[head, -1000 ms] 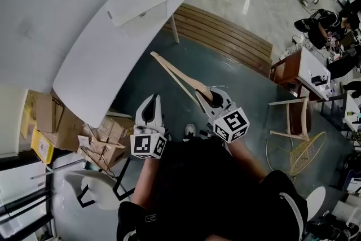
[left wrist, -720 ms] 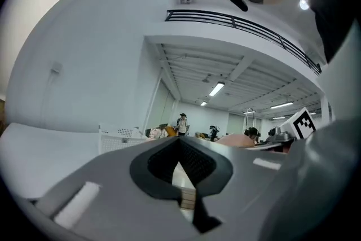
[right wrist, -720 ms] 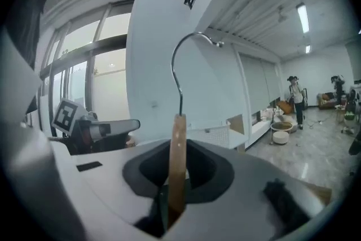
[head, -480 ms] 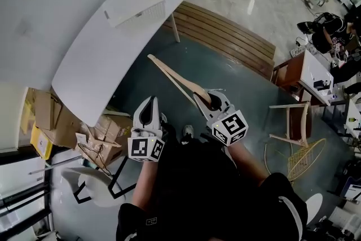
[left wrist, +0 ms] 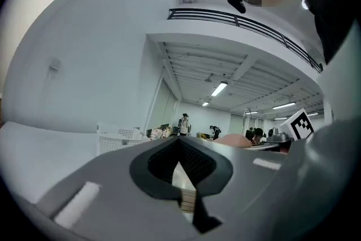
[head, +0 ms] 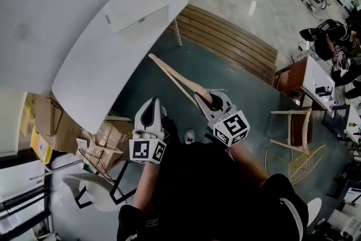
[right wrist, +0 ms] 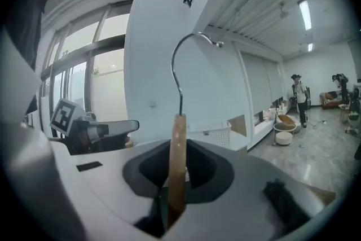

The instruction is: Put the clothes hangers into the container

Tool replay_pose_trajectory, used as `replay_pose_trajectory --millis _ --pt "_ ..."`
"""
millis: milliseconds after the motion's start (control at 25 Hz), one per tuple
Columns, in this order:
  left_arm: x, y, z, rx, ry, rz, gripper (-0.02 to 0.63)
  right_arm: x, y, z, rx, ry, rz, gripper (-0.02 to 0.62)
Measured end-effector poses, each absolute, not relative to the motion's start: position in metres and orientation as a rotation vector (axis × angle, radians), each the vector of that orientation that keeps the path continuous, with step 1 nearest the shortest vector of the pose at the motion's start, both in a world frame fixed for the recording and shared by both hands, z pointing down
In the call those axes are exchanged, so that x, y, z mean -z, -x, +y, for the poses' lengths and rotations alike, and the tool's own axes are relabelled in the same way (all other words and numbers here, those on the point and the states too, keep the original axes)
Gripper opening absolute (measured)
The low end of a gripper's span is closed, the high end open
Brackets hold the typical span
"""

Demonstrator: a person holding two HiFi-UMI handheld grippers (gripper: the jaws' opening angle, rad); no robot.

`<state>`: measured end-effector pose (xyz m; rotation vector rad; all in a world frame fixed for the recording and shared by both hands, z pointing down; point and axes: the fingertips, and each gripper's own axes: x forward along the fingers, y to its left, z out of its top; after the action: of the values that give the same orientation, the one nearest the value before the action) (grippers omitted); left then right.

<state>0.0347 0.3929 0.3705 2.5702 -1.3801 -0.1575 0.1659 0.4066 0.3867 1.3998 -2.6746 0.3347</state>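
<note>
Wooden clothes hanger [head: 177, 78], pale, with a metal hook. It is clamped in the right gripper [head: 210, 100], whose jaws are closed narrow on the wood. In the right gripper view the hanger [right wrist: 178, 163] stands upright between them, hook on top. The hanger is in the air off the long side of the white table [head: 96, 68], touching neither the table nor the container. One arm of it slants out toward the table's far end.

Container: a white mesh basket [head: 140, 11] sits on the table's far end. I cannot tell what is inside it.

Left gripper [head: 152, 102]: jaws brought together, nothing between them. It is held off the table's near end, beside the right gripper.

Cardboard boxes [head: 104, 144] sit on the floor at the table's near end.
</note>
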Motion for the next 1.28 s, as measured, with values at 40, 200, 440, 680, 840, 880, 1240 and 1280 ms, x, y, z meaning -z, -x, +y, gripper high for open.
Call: replay_pose_trajectory --millis 40,200,440,680,840,880,1240,1280 --pt "-0.37 -0.035 0.387 0.16 -2.571 -1.379 0.003 -0.387 -0.165 0.401 -0.333 -1.398 -2.673 0.061" --pt "-0.369 -0.034 0.356 0.167 -2.573 -1.375 0.004 -0.39 -0.162 0.376 -0.335 -1.384 -2.665 0.061" --pt "-0.368 -0.022 0.303 0.175 -2.58 -1.352 0.003 -0.389 -0.15 0.33 -0.33 -1.386 -2.645 0.061" --pt "-0.368 -0.016 0.254 0.173 -2.589 -1.309 0.003 -0.389 -0.14 0.285 -0.344 -1.407 -2.618 0.061" --pt "-0.369 -0.005 0.222 0.167 -2.583 -1.298 0.003 -0.391 -0.131 0.253 -0.352 -1.413 -2.606 0.061" --pt "-0.37 -0.002 0.214 0.165 -2.58 -1.297 0.003 -0.391 -0.128 0.245 -0.355 -1.412 -2.604 0.061" --pt "-0.371 0.036 0.15 0.157 -2.56 -1.286 0.003 -0.388 -0.091 0.182 -0.362 -1.396 -2.592 0.061" --pt "-0.371 0.041 0.144 0.158 -2.559 -1.285 0.003 -0.388 -0.086 0.175 -0.361 -1.396 -2.591 0.061"
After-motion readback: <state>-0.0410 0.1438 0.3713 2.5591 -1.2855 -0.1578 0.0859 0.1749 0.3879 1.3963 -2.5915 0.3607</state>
